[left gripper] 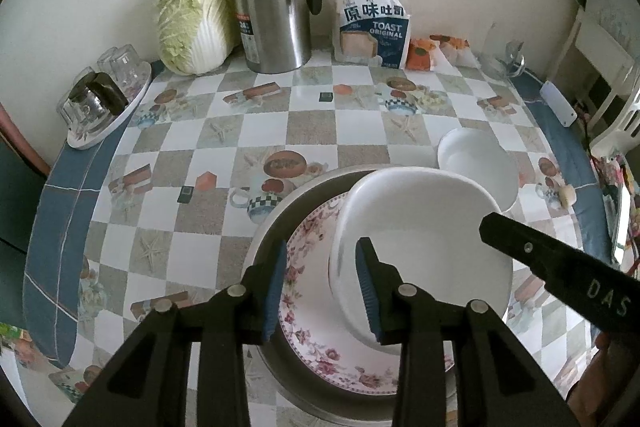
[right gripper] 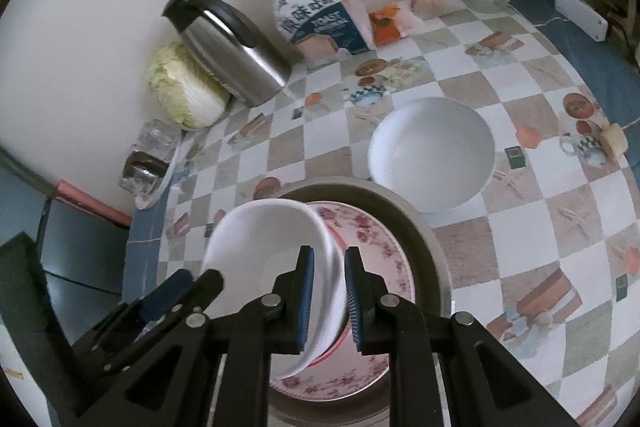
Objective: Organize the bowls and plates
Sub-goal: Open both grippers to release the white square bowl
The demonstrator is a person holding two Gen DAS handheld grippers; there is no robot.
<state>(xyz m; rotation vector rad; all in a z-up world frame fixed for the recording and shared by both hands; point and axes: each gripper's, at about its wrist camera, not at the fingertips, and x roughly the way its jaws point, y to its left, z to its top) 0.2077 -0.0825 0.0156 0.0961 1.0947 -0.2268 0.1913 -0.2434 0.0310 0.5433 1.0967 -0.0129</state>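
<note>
Right wrist: claw (right gripper: 329, 301) pinches smooth white bowl (right gripper: 272, 259) (tilted) over floral plate (right gripper: 376, 247).

Two white bowls: one tilted bowl (left gripper: 424, 247) over the dishes, one bowl (right gripper: 432, 151) standing far right. One flowered plate (left gripper: 316, 315). One metal basin (right gripper: 416, 227). One jug (left gripper: 276, 3), one cabbage (left gripper: 192, 23), one bread bag (left gripper: 374, 27). Glasses on the tray (left gripper: 104, 131): count unclear.
</note>
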